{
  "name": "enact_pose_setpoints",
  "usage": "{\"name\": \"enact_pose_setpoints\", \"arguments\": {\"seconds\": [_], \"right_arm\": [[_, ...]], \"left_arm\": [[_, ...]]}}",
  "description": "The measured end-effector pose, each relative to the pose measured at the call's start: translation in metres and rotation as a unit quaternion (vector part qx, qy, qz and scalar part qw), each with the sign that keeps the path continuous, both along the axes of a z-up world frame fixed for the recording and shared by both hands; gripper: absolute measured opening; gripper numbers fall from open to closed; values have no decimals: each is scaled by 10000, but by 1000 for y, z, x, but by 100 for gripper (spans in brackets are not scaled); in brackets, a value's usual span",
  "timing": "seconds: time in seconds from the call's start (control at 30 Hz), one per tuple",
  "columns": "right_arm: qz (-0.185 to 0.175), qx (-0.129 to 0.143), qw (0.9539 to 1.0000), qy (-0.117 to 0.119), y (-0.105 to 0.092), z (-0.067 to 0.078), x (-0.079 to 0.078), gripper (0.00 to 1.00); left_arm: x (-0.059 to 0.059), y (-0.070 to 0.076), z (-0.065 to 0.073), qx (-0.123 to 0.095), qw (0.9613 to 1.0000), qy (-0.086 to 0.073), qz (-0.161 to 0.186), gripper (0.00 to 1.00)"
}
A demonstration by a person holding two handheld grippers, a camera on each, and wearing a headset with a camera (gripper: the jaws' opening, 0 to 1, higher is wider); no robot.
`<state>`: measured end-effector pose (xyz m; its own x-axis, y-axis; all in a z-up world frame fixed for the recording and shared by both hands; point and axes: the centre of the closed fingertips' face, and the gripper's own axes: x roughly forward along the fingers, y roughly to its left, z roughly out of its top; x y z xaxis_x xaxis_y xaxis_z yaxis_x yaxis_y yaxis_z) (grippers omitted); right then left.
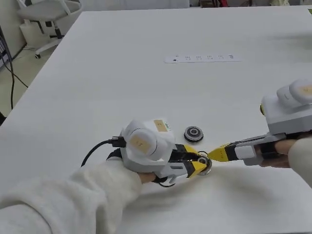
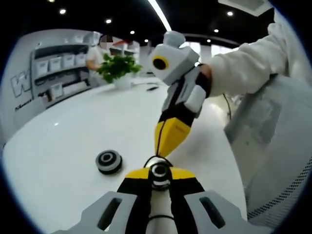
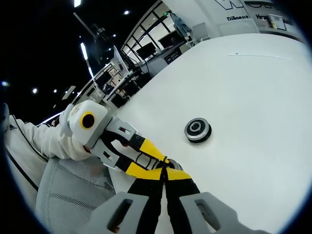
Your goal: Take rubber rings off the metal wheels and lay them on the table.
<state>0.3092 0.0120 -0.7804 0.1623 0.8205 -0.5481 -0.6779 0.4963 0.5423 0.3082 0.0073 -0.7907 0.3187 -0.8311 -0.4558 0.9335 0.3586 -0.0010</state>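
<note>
The left gripper [image 1: 199, 164] is clamped on a small metal wheel [image 1: 206, 165] just above the white table [image 1: 122, 73], near its front edge. In the left gripper view the yellow jaw tips sit on either side of this wheel [image 2: 160, 171], and its flat face with the round centre hole looks straight back along the jaws, so its axle line runs along the left gripper. The wheel is a short shiny disc with a dark band round it.

The right gripper [image 1: 215, 154] comes in from the right, and its pointed yellow tips meet the wheel's upper edge. Its jaws are pressed together, and in the left gripper view a thin black rubber ring [image 2: 157, 159] arcs from the wheel's rim up to those tips, which appear to pinch it. From its own view the right gripper [image 3: 165, 171] shows no gap between its jaws, with the left gripper [image 3: 146, 155] crossing in from the left.

A second wheel [image 1: 193, 134] lies flat on the table just behind the grippers, hole pointing up, with its black rubber band around a silvery hub.

Farther back lies a long white printed strip [image 1: 202, 59]. An office chair [image 1: 48, 9] stands past the table's far left corner. A fuzzy white sleeve [image 1: 58, 200] covers the arm holding the left gripper.
</note>
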Motion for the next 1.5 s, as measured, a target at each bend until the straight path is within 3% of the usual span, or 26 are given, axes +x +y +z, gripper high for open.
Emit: {"name": "enact_pose_setpoints", "arguments": {"seconds": [0.1, 0.3, 0.57, 0.73, 0.9, 1.27, 1.5], "right_arm": [[-40, 6, 10000, -7, -1, 1, 2, 0], [-172, 99, 9998, -40, -5, 6, 6, 0], [-294, 180, 9994, -88, -8, 11, 11, 0], [-344, 222, 9991, -97, -10, 14, 13, 0], [-384, 268, 9988, -105, -10, 16, 14, 0], [-394, 397, 9983, -174, -7, 25, 16, 0], [-357, 496, 9978, -245, -3, 33, 16, 0]], "left_arm": [[-2, -1, 3, 70, 9999, -117, -82, 14], [-2, -2, 19, -121, 9998, -78, -104, 20], [-6, -2, 43, -153, 9988, -341, -327, 34], [-3, 4, 60, -176, 9975, -594, -348, 42], [4, 17, 71, -292, 9976, -605, -175, 59], [7, 49, 76, -278, 9980, -569, 61, 72], [7, 58, 80, -318, 9979, -543, 146, 81]]}}
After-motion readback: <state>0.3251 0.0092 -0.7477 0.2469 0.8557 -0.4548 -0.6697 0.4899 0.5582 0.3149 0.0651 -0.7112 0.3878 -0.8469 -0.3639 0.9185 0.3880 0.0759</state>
